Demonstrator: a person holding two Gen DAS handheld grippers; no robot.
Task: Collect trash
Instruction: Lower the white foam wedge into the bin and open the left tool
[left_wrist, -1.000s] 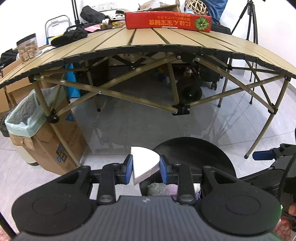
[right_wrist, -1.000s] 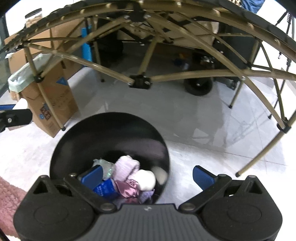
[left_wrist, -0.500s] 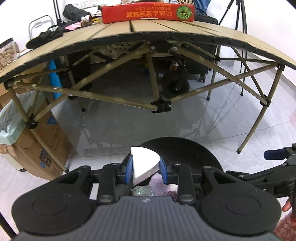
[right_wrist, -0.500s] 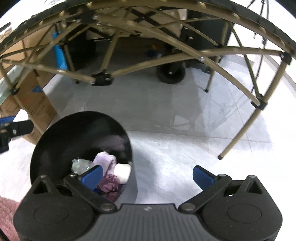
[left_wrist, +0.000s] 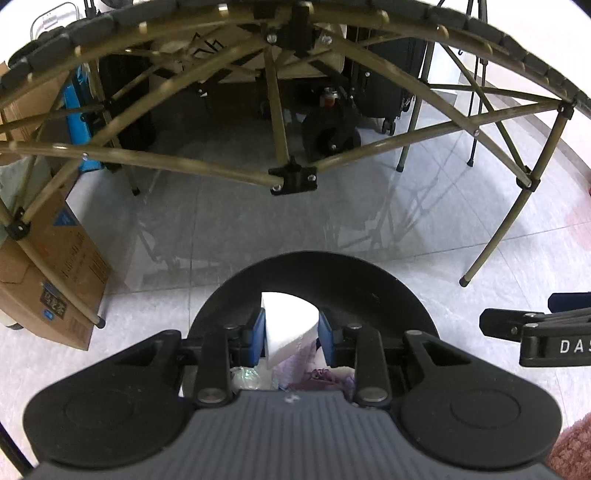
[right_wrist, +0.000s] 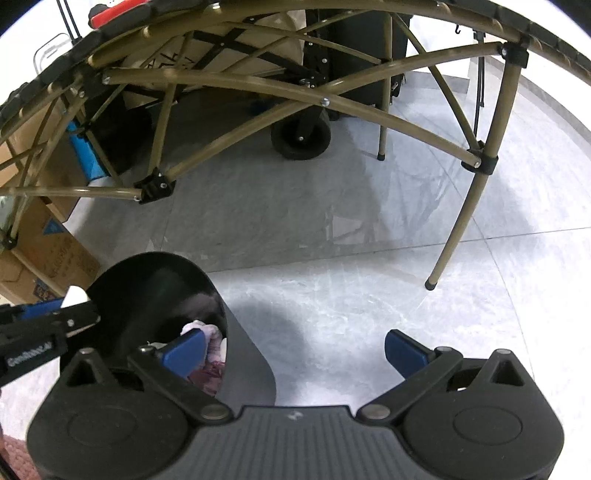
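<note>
One brown cardboard box (left_wrist: 48, 273) at far left, partly cut off. One left gripper (left_wrist: 291, 334), clamped on one white foam wedge (left_wrist: 286, 332) above one round black trash bin (left_wrist: 388, 291). Inside, crumpled purple and clear wrappers (left_wrist: 314, 373), half hidden, count unclear. One right gripper (right_wrist: 293, 349), spread wide, holding nothing, over grey tiled floor (right_wrist: 351, 295) beside the bin.

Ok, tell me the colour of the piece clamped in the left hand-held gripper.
White. The piece shows best in the left wrist view, pinched above the black bin.
</note>
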